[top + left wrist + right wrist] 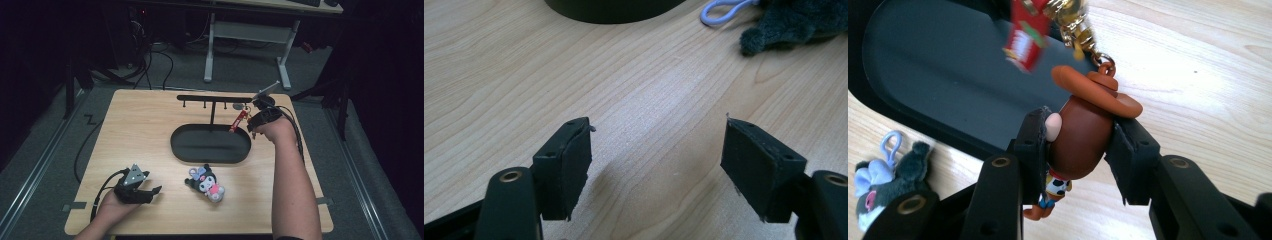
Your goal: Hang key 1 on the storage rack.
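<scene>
Dark floor and a grey desk frame lie behind one light wooden table, which carries everything inspected.

At the near left, the left gripper rests low on the table in the person's left hand, jaws wide apart with nothing between them; in the left gripper view its pads frame bare wood. One plush keychain, dark with a pink body and a pale blue clip, lies near the table's front edge, just in front of the tray and untouched.

One black oval tray sits at centre; behind it rises one black T-shaped hook rack.

At the right, the right gripper is clamped on one brown cowboy figure keychain, held beside the tray's right end, with a red tag and gold clasp hanging from it.

Judgement: the step in hand is carrying the figure keychain between rack and tray. Which way cannot be told. If it is bound for the tray, the next move calls for lowering over the tray floor, then parting the jaws cleanly.

Count: two grippers, two keychains, one tray, one rack.
</scene>
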A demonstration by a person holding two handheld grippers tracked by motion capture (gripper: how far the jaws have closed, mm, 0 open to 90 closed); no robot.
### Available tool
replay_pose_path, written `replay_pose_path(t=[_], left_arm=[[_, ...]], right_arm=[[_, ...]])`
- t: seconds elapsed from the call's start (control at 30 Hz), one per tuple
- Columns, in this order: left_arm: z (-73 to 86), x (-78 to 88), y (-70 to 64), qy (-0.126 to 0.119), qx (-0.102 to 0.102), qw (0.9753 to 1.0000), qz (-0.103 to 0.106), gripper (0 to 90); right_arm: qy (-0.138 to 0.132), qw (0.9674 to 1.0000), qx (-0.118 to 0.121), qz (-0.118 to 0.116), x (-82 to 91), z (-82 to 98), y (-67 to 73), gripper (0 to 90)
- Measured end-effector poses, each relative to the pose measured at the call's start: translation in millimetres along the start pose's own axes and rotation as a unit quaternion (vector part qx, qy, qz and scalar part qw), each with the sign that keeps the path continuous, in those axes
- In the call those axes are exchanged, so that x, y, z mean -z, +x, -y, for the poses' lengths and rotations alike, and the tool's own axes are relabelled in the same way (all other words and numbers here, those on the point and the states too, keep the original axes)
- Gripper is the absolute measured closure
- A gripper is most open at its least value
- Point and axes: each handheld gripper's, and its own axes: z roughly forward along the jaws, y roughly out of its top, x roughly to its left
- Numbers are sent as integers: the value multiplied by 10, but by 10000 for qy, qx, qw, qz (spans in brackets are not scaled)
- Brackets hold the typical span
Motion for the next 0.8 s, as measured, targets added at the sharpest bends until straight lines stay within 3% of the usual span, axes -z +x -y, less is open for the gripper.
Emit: replay_pose_path(t=[0.13, 0.3, 0.4, 0.63, 0.8], left_arm=[[1, -3, -1, 10, -4, 10000, 1, 287], [-1, -7, -1, 1, -2, 10000, 11, 288], [-5, -16, -4, 9, -13, 10000, 33, 289], [-24, -33, -35, 41, -54, 9999, 105, 297], [-44, -62, -70, 108, -47, 9997, 198, 309]], right_arm=[[-131, 9999, -26, -70, -80, 22, 4, 599], [-151, 9999, -55, -2, -109, 68, -11, 461], [-190, 9998, -94, -27, -100, 168, -45, 461], [-401, 9992, -72, 6, -106, 600, -90, 434], [-886, 9960, 124, 24, -177, 1022, -50, 404]])
